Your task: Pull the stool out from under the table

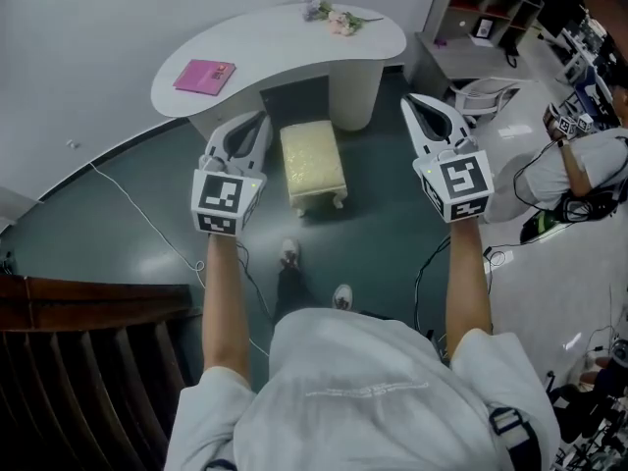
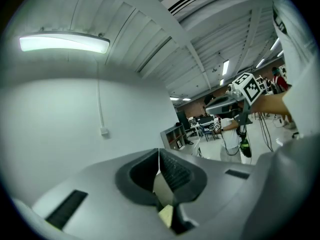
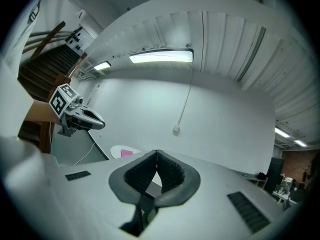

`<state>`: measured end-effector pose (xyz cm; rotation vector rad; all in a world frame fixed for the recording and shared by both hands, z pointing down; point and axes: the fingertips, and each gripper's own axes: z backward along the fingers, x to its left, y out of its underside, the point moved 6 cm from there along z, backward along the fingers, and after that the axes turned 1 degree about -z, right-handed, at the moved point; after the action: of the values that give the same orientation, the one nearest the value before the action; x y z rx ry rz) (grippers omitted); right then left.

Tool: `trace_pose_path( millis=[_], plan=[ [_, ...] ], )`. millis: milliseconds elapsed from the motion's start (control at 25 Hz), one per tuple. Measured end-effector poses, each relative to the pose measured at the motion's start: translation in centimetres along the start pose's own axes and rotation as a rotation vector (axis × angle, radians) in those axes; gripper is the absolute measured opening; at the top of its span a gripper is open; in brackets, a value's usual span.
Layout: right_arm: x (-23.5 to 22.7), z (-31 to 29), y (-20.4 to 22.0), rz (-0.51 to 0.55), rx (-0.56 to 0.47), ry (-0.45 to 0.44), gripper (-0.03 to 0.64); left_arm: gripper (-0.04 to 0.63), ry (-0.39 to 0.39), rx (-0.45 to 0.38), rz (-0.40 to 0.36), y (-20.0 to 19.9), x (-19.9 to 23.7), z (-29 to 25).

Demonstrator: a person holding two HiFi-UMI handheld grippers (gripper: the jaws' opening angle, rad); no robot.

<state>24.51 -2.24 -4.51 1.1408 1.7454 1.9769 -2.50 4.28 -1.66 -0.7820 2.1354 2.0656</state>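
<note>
Stool: a cream, cushioned rectangular stool (image 1: pixel 313 165) with a buttoned-looking padded seat and short, white, curved legs.
Stool's place: it stands on the dark green floor (image 1: pixel 392 214) just in front of the table. Its far end is close to the dark recess under the top, and the whole seat is in plain sight. In the head view it lies between the two grippers.
Table: a white table with a curved, bean-shaped top (image 1: pixel 285 47) on a white pedestal.
On the table: a flat pink book (image 1: pixel 204 76) near the left end and a small spray of pale flowers (image 1: pixel 334 16) at the far edge.
Shelf unit: a grey open shelf unit (image 1: pixel 461 52) stands right of the table. Its compartments hold a few small items, too small to tell apart.
Left gripper: the left gripper (image 1: pixel 261 118) is held in the air, its fingers closed together on nothing (image 2: pixel 159 151).
Right gripper: the right gripper (image 1: pixel 410 98) is likewise in the air, its fingers pressed together and empty (image 3: pixel 157 153).
Floor: a thin white cable (image 1: pixel 137 214) trails across it.
</note>
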Motion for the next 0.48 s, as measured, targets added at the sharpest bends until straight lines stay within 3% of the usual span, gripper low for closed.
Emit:
trace_pose_path(
  millis=[480],
  plan=[
    [0.2, 1.8, -1.8, 0.046, -0.022, -0.043, 0.015, 0.021, -0.029, -0.020, -0.055, -3.3, -1.2, 1.7]
  ],
)
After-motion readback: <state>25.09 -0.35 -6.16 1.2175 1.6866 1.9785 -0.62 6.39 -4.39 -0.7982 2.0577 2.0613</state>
